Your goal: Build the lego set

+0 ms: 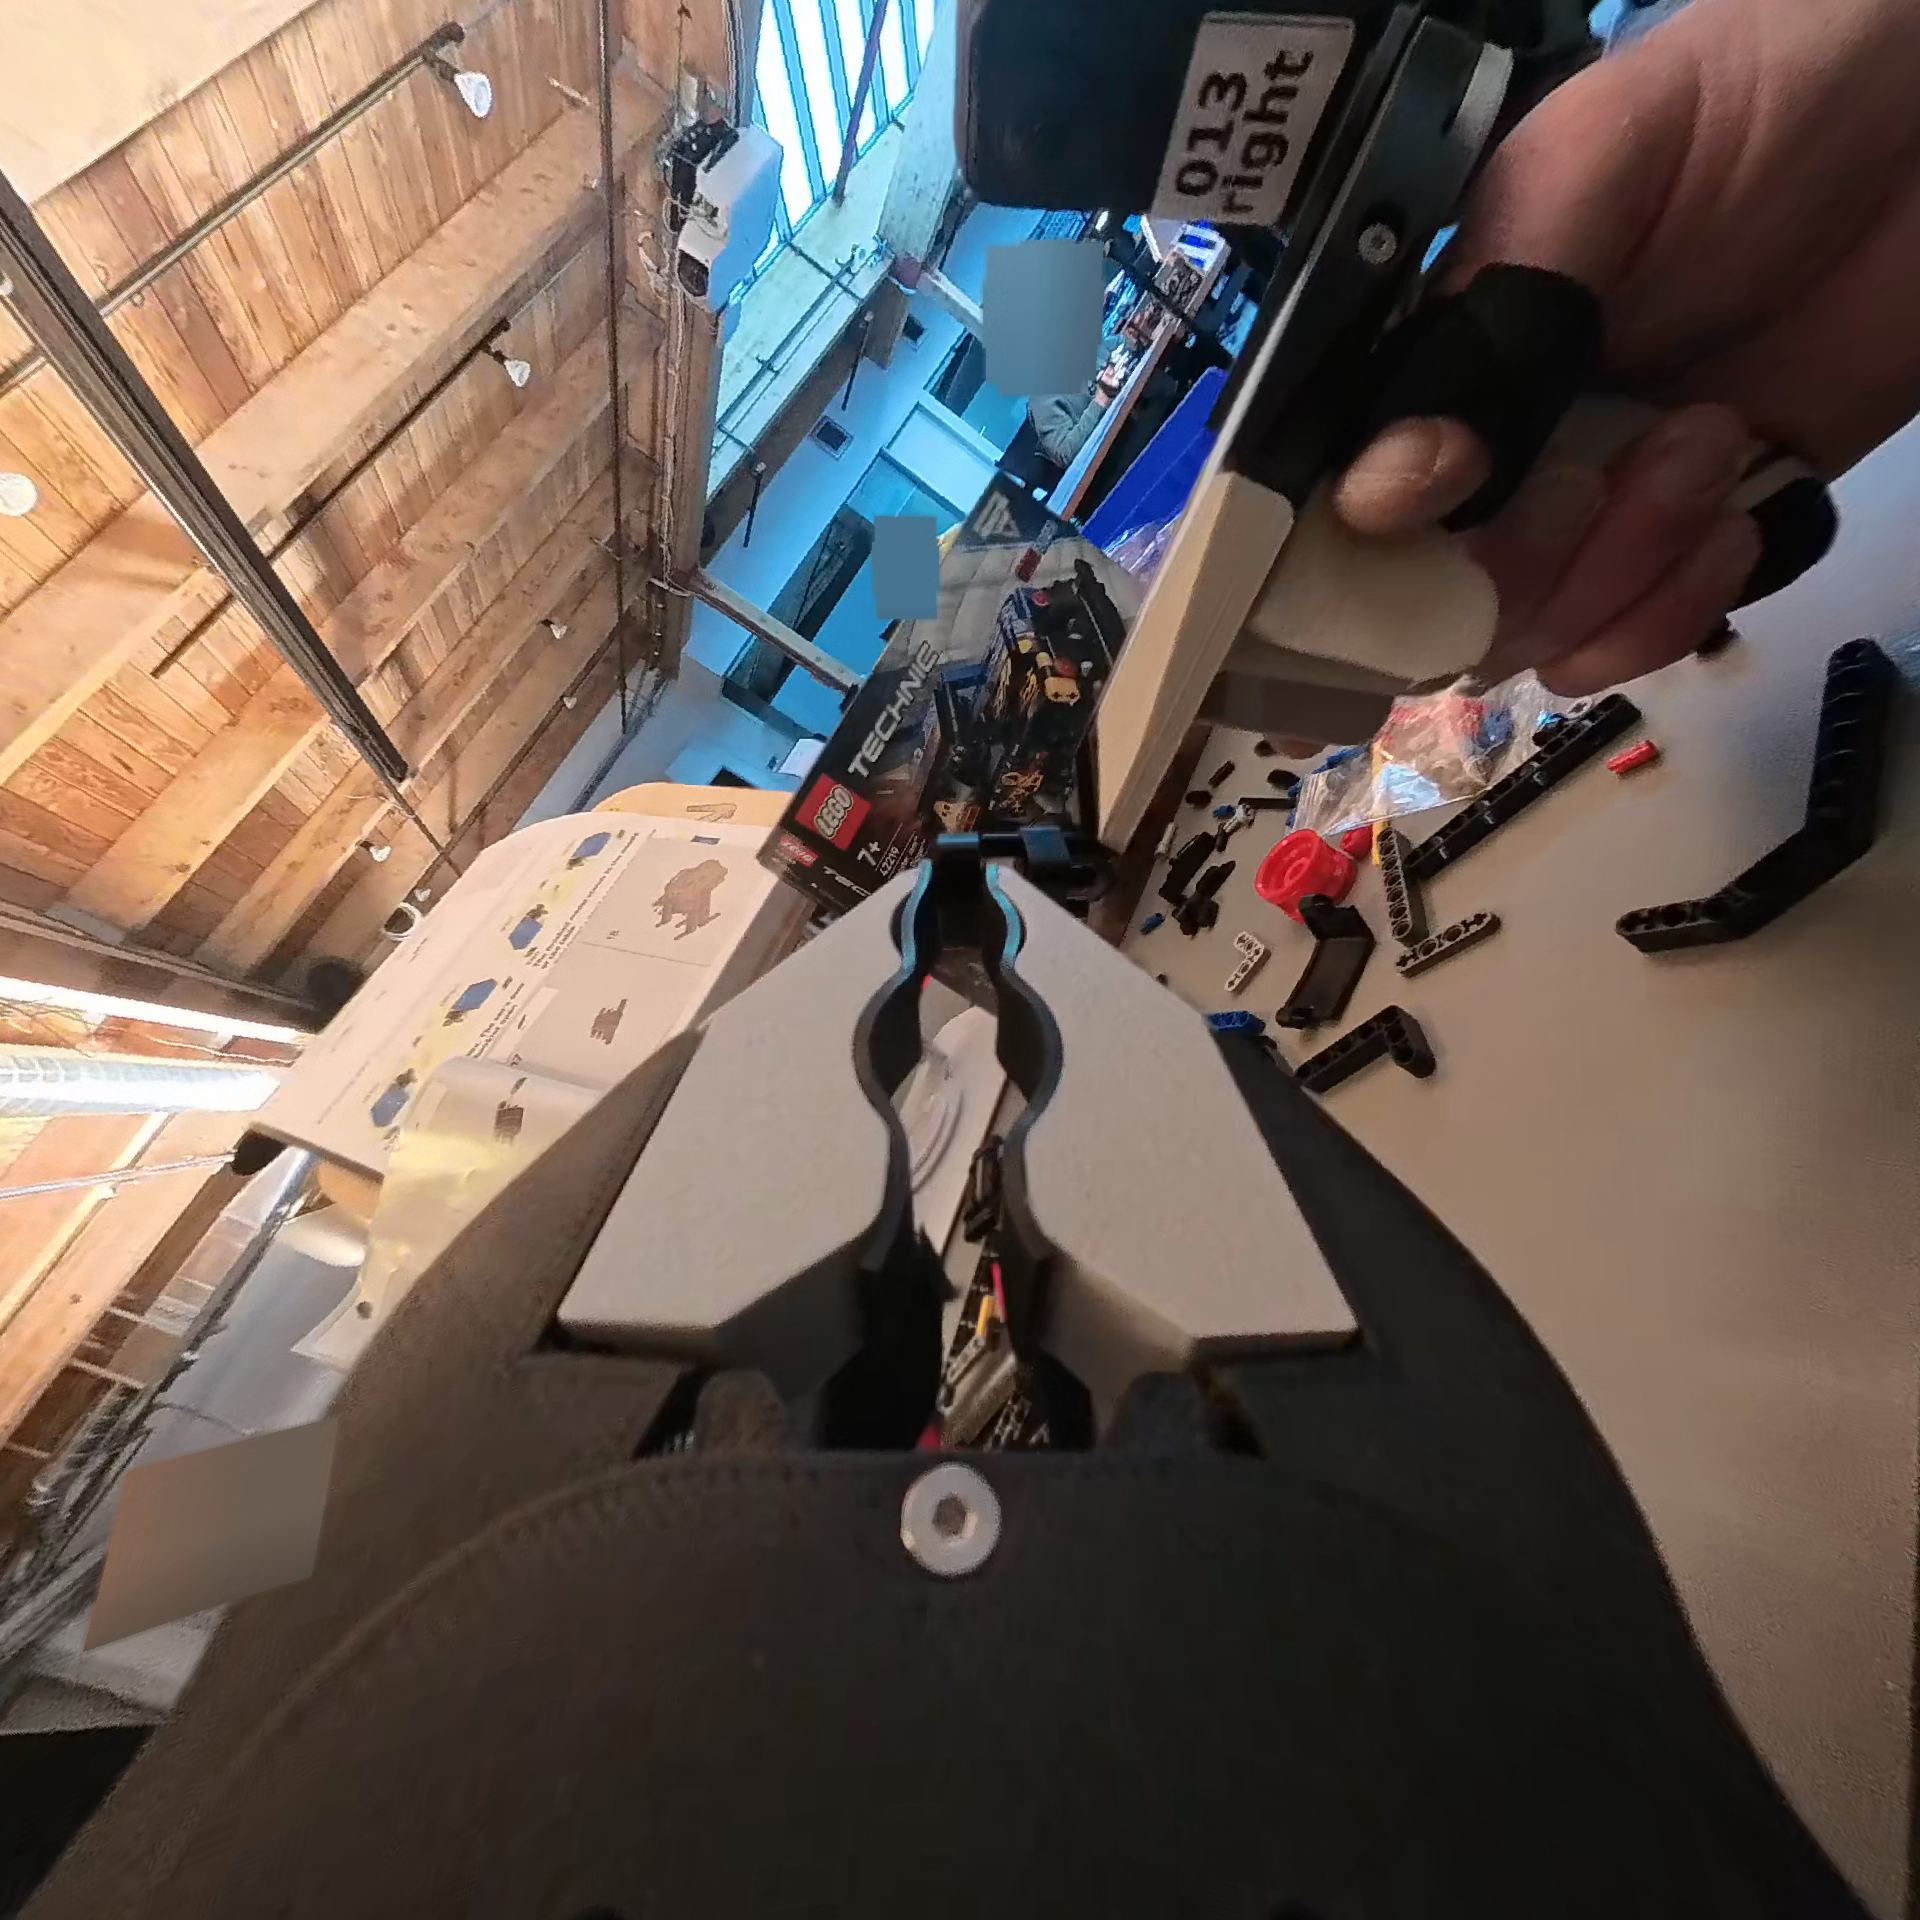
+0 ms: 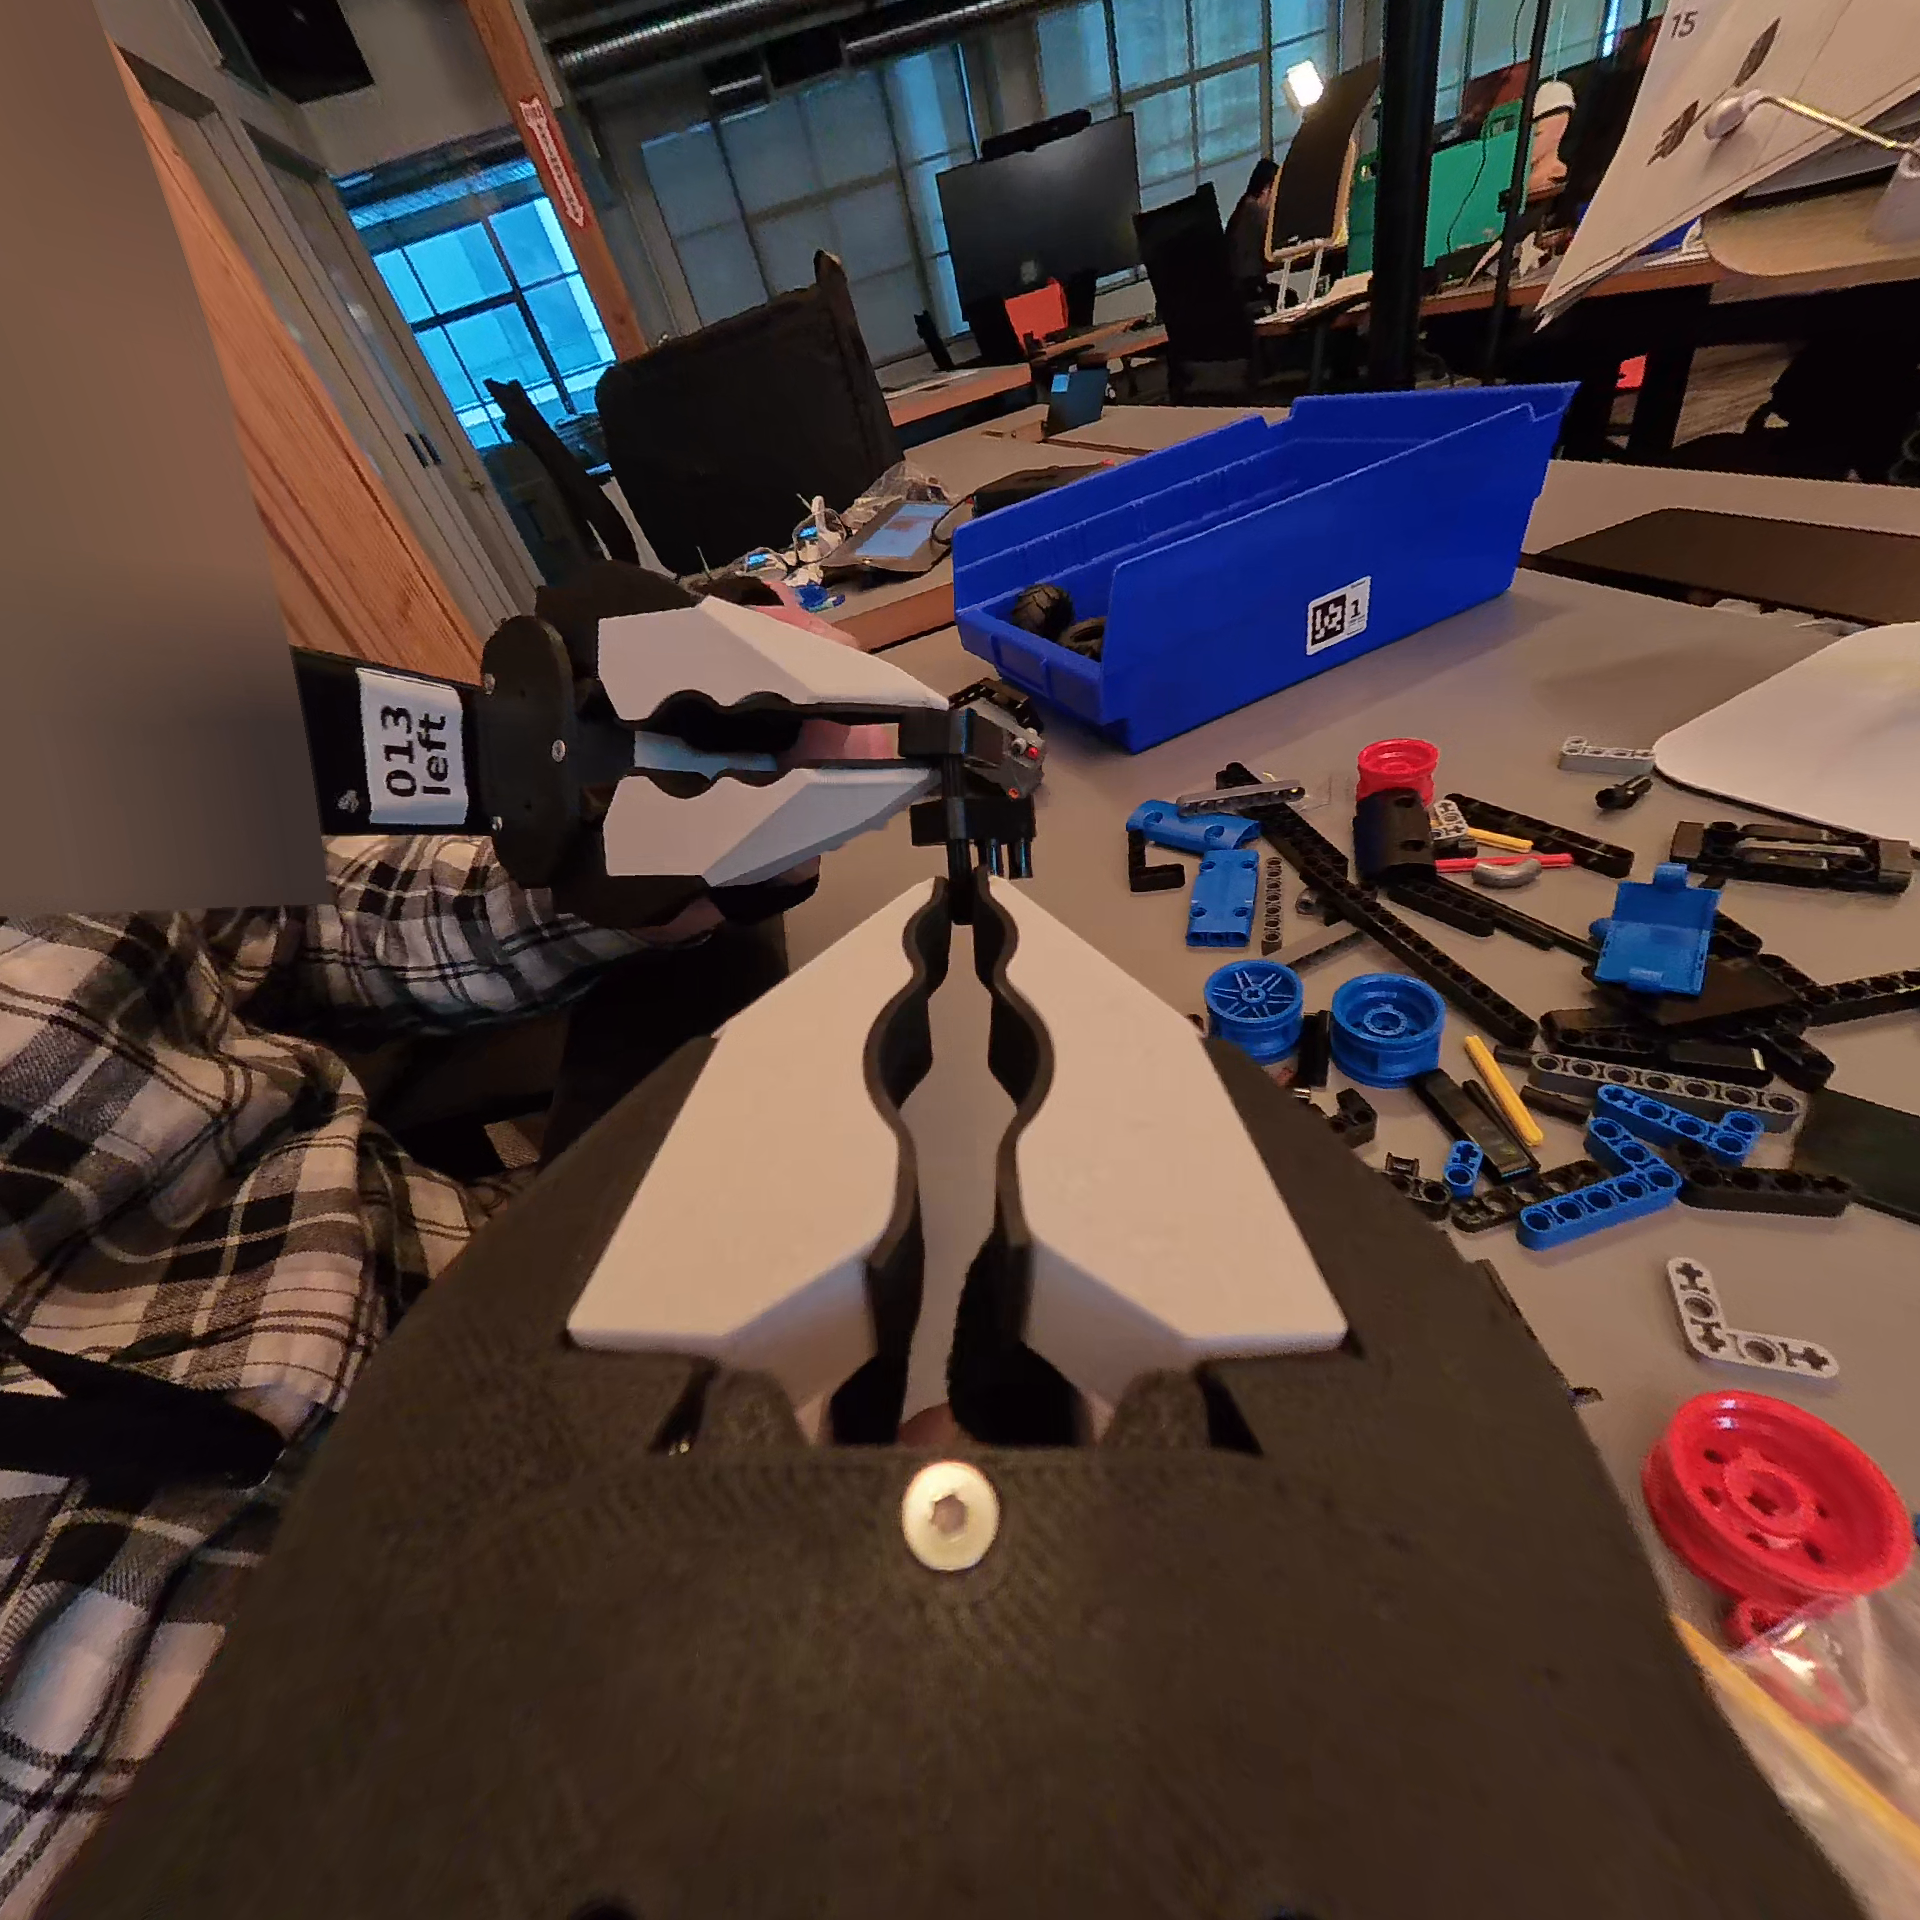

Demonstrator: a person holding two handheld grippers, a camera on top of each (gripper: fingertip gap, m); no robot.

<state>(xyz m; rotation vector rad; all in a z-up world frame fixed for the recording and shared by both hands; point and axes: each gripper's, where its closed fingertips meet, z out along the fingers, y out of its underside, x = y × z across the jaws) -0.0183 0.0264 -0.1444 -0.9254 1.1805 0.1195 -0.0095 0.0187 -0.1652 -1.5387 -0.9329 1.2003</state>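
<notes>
Right tool (image 2: 961, 902), nearest in its own view, has its tips pinched on a thin black pin or axle that stands roughly upright, its long axis pointing up and away from the fingers into the underside of the small black assembly (image 2: 982, 758). Just above and to the left of those tips, the left tool (image 2: 935, 748) comes in from the left, lying almost level, and is clamped on that same black assembly, holding it in the air over the near edge of the grey surface (image 2: 1558, 644). The two tools therefore meet nearly at a right angle, and the part in the right one lies directly below the piece in the left one; my judgement is that the coming push must run straight along that pin's axis, upward into the assembly, while the left tool braces against it. In the left wrist view the left tool's tips (image 1: 971, 857) close on a black part with a rounded clip end, and the right tool's pale finger (image 1: 1174, 665) passes just beyond it. Farther off on the surface lie loose beams, two blue wheel hubs (image 2: 1320, 1013), a red wheel (image 2: 1766, 1507) and, well beyond, a blue bin (image 2: 1299, 561) holding black tyres
</notes>
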